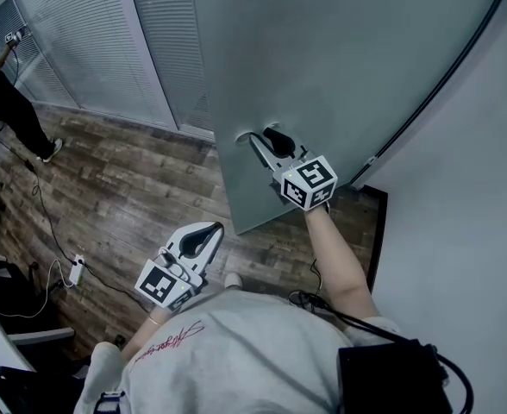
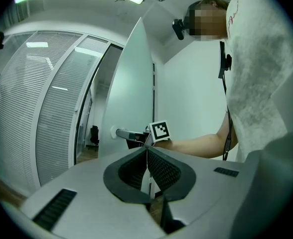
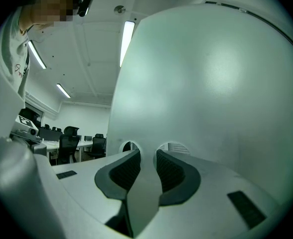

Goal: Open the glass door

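The frosted glass door (image 1: 340, 59) stands swung partly open over the wooden floor. Its silver lever handle (image 1: 252, 134) sits at the door's lower edge in the head view. My right gripper (image 1: 262, 136) is shut on that handle; in the right gripper view the handle (image 3: 145, 193) runs back between the two dark pads, with the right gripper (image 3: 147, 156) right against the door (image 3: 211, 93). My left gripper (image 1: 212, 228) hangs free below and to the left, apart from the door, shut on nothing. In the left gripper view the left gripper (image 2: 146, 151) points at the handle (image 2: 124, 133) and the right gripper (image 2: 139, 136).
A glass partition with blinds (image 1: 90, 33) runs along the left. A person (image 1: 8, 102) stands at the far left. Cables and a power strip (image 1: 75, 270) lie on the floor. A white wall (image 1: 460, 231) closes the right side. Office chairs (image 3: 67, 143) show beyond the door's edge.
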Tool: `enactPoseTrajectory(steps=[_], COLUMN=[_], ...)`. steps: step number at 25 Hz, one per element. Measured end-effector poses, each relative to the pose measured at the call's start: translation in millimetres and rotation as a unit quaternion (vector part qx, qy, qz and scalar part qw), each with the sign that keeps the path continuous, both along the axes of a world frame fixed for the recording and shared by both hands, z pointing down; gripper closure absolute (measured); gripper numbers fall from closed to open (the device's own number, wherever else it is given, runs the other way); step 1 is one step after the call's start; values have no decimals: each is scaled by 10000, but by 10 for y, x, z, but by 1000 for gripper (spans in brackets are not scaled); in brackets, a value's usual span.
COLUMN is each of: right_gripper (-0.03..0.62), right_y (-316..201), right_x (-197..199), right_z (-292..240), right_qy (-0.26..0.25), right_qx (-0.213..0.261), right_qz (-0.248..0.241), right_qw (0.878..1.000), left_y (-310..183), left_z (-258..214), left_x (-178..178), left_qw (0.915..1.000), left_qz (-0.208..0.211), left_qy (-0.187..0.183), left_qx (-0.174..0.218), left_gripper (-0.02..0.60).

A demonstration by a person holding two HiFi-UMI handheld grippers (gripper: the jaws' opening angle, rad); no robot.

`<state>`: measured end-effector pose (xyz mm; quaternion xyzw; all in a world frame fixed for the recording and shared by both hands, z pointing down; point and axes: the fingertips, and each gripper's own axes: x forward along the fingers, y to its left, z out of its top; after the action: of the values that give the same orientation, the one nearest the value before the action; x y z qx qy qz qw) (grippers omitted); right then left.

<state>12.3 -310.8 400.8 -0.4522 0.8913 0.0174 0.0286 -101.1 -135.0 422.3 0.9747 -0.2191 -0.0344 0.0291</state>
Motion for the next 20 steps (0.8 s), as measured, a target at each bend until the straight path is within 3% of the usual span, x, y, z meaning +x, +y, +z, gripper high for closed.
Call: enactPoseTrajectory(steps=[20], right_gripper=[487], right_y=[778], right_x=[110], right_z=[7], right_qy=[14], right_qx=[-22], right_qz=[-556], right_qw=[9985], left_y=[677], left_z=[-70], left_x=[549], left_qw=[9997], left_qz=[186], left_qy=[110], left_qx=[114], left_gripper=[563])
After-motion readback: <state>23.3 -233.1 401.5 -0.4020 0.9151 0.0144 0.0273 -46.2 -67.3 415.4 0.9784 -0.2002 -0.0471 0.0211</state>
